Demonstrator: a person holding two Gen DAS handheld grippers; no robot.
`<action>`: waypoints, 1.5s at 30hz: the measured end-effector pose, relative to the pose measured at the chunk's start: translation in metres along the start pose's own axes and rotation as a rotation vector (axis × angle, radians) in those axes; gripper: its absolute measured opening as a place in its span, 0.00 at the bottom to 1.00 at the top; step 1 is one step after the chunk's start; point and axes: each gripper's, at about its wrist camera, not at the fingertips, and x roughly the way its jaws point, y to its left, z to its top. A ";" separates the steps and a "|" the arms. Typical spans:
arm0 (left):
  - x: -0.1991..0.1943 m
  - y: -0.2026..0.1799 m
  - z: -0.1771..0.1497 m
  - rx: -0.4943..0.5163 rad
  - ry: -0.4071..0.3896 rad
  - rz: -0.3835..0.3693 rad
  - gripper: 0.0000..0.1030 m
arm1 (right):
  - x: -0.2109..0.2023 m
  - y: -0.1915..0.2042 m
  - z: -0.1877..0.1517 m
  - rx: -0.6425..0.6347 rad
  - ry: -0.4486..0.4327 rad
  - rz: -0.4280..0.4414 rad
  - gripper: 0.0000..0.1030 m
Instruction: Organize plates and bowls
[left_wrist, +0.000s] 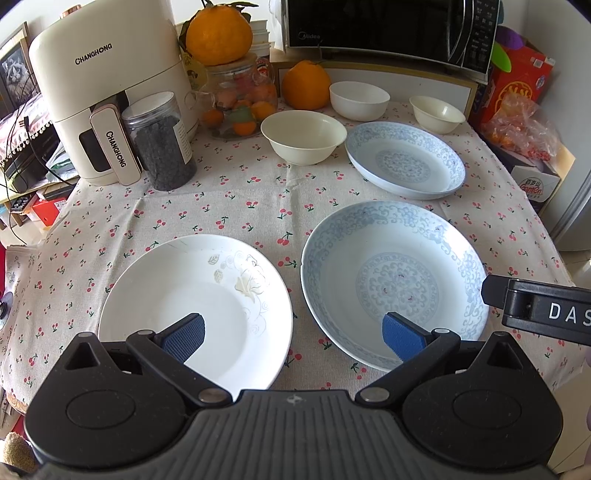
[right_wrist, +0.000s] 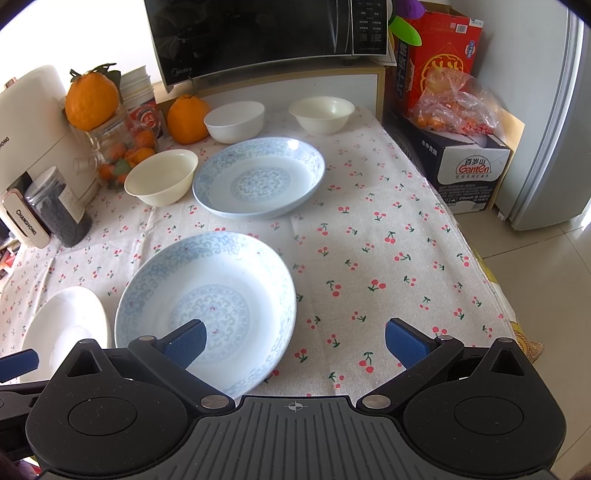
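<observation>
On the cherry cloth, left wrist view, places given from the near blue plate:
Left gripper: seen spread wide and released, nothing gripped; one pad is hung over the white plate, the other over the near blue plate's front rim.
White plate: laid flat just left of the near blue plate, apart from it.
Far blue plate: set behind the near blue plate, a strip of cloth between them.
Cream bowl: placed behind and left, just beside the far blue plate.
White bowl: found further back, by an orange.
Small bowl: found at the back right.
Air fryer and jar: stood far back to the left.
Right gripper: part of its black body is seen at the near blue plate's right rim.

On the same cloth, right wrist view, places given from the near blue plate:
Right gripper: seen spread wide and released, nothing gripped; its left pad is hung over the plate, its right pad over bare cloth to the right.
White plate: seen just left, partly cut off.
Far blue plate: set behind.
Cream bowl: set behind and left, close against the far blue plate.
White bowl and small bowl: placed at the back, below the microwave.
</observation>
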 end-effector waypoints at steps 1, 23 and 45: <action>0.000 0.000 0.000 0.000 0.000 0.000 1.00 | 0.000 0.000 0.000 0.001 0.000 0.001 1.00; 0.003 -0.002 0.002 0.009 -0.015 0.013 1.00 | 0.000 0.001 0.000 0.000 -0.004 0.001 1.00; 0.055 0.026 0.051 0.120 0.054 -0.278 0.83 | 0.054 -0.046 0.040 0.149 0.232 0.380 0.98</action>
